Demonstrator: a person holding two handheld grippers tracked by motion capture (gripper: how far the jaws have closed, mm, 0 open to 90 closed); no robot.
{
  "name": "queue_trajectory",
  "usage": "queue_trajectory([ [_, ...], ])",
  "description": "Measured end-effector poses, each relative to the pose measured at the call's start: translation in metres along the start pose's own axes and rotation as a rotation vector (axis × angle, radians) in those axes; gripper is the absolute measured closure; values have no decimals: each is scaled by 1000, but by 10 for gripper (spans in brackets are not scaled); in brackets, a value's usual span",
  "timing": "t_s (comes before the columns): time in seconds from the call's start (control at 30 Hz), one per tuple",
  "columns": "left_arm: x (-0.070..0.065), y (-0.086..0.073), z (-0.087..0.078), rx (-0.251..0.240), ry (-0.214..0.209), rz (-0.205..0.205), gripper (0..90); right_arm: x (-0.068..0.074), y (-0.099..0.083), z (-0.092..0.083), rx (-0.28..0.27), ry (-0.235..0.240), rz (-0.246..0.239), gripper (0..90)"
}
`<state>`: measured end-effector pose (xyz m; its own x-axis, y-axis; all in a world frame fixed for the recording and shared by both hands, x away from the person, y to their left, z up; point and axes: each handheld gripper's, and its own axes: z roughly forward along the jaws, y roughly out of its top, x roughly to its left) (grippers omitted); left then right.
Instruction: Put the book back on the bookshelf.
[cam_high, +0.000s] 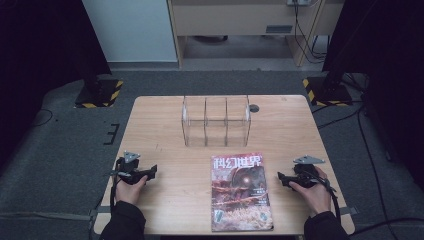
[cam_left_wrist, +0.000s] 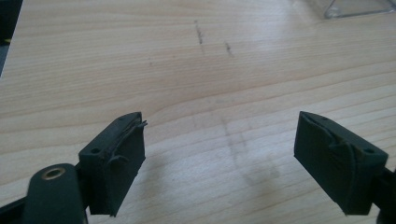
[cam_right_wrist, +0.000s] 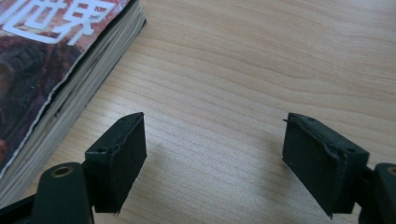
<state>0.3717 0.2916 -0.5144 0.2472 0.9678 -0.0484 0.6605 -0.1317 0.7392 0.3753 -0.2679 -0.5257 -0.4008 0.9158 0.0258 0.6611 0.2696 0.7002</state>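
While both idle, my left gripper and right gripper spread, empty | red glossy paperback magazine flat at table's 6 o'clock | step: pre-grasp | next, likely: right pinches spine edge, toward clear acrylic divided rack at 12.

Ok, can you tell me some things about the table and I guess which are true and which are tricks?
1. The magazine lies flat on the wooden table. True.
2. The left gripper is holding the magazine. False: its jaws are open with nothing between them, over bare wood.
3. A clear plastic rack stands behind the magazine. True.
4. The rack is full of books. False: its compartments are empty.
5. The right gripper is clamped shut. False: its jaws are wide apart, beside the magazine's edge.
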Motion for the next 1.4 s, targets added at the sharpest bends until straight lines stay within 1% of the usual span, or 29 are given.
queue_trajectory([
  [0.03, 0, 0, 0, 0, 0, 0, 169, 0, 0, -1, -7, 4, 3, 223],
  [0.07, -5, 1, -2, -16, -21, 0, 174, 1, 1, -3, -14, 10, 8, 226],
  [0.1, -5, 1, -2, -16, -21, 0, 177, 1, 1, -3, -14, 10, 8, 226],
  [0.13, -9, 2, -5, -23, -39, 12, 180, 2, 3, -6, -28, 17, 13, 230],
  [0.17, -9, 2, -5, -23, -39, 12, 182, 2, 3, -6, -28, 17, 13, 230],
  [0.27, -18, 5, -7, -40, -63, 38, 184, 4, 5, -8, -26, 25, 23, 243],
  [0.33, -28, 7, -8, -55, -97, 52, 187, 7, 5, -9, -28, 58, 32, 247],
  [0.37, -28, 7, -8, -55, -97, 52, 188, 8, 6, -9, -37, 68, 30, 256],
  [0.4, -35, 8, -9, -60, -111, 66, 189, 8, 6, -11, -43, 78, 23, 262],
  [0.43, -38, 9, -10, -61, -120, 74, 189, 10, 8, -12, -53, 87, 32, 263],
  [0.47, -38, 9, -10, -61, -120, 74, 190, 10, 8, -12, -53, 87, 32, 263],
  [0.5, -43, 10, -11, -70, -130, 77, 190, 10, 9, -13, -63, 95, 23, 262],
  [0.53, -45, 11, -12, -69, -134, 82, 194, 11, 11, -15, -89, 98, 25, 258],
  [0.57, -51, 12, -13, -74, -147, 86, 195, 11, 11, -17, -97, 103, 23, 258],
  [0.6, -51, 12, -13, -74, -147, 86, 196, 12, 12, -17, -103, 110, 32, 258],
  [0.73, -64, 14, -14, -78, -176, 94, 196, 13, 12, -18, -106, 123, 37, 264],
  [0.77, -70, 15, -14, -82, -194, 100, 197, 13, 12, -18, -108, 126, 38, 267],
  [0.8, -70, 15, -14, -82, -194, 100, 197, 13, 12, -18, -108, 126, 38, 267],
  [0.83, -75, 16, -14, -90, -209, 99, 197, 14, 13, -18, -112, 143, 47, 275],
  [0.9, -78, 16, -14, -91, -214, 100, 197, 16, 14, -18, -118, 148, 46, 279],
  [1.0, -90, 18, -10, -94, -233, 121, 202, 19, 15, -17, -117, 153, 45, 277],
  [1.03, -90, 18, -10, -94, -233, 121, 202, 20, 15, -16, -113, 158, 48, 276],
  [1.13, -99, 20, -7, -91, -248, 142, 206, 24, 16, -14, -120, 170, 36, 275],
  [1.17, -106, 21, -5, -93, -258, 156, 209, 26, 17, -14, -123, 174, 35, 275],
  [1.2, -109, 21, -4, -89, -263, 166, 210, 27, 17, -14, -124, 180, 36, 275],
  [1.27, -112, 22, -3, -91, -269, 165, 210, 29, 18, -13, -132, 190, 42, 275],
  [1.3, -117, 22, -1, -88, -277, 174, 211, 29, 18, -13, -130, 194, 35, 275],
  [1.37, -122, 22, 1, -80, -285, 186, 214, 32, 18, -12, -132, 201, 42, 275],
  [1.4, -126, 21, 2, -77, -291, 185, 214, 32, 18, -11, -127, 206, 35, 276],
])
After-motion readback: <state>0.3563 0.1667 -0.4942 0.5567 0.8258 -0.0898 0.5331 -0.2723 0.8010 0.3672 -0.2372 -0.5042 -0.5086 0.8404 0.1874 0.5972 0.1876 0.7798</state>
